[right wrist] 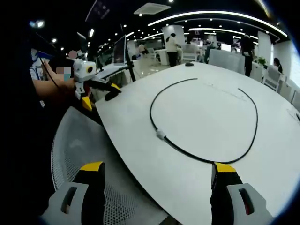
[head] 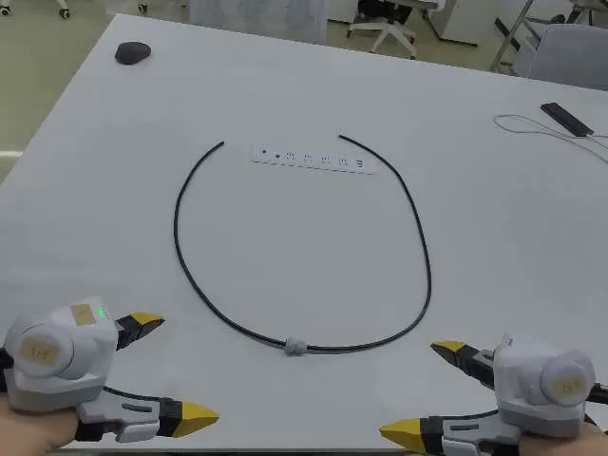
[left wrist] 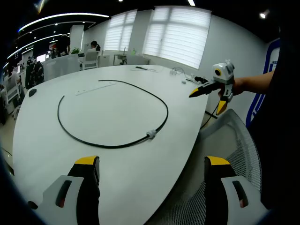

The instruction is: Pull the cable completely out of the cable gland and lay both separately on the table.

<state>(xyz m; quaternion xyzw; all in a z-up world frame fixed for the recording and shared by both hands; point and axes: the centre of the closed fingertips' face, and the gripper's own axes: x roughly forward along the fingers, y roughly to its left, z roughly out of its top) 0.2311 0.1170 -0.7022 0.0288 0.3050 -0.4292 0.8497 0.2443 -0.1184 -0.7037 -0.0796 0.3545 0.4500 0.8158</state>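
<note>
A long black cable (head: 180, 249) lies in a wide U on the white table (head: 95, 190), both ends pointing away from me. A small grey cable gland (head: 295, 346) sits threaded on it at the bottom of the loop; it also shows on the cable (left wrist: 112, 145) as gland (left wrist: 151, 134) and gland (right wrist: 161, 135). My left gripper (head: 180, 366) hovers at the near left edge, open, empty. My right gripper (head: 423, 391) hovers at the near right edge, open, empty. Both are well short of the gland.
A white power strip (head: 312, 160) lies between the cable's far ends. A dark mouse (head: 132, 52) rests at the far left, a black phone (head: 567, 118) with a thin white wire at the far right. A mesh chair (right wrist: 84, 140) sits below the table's near edge.
</note>
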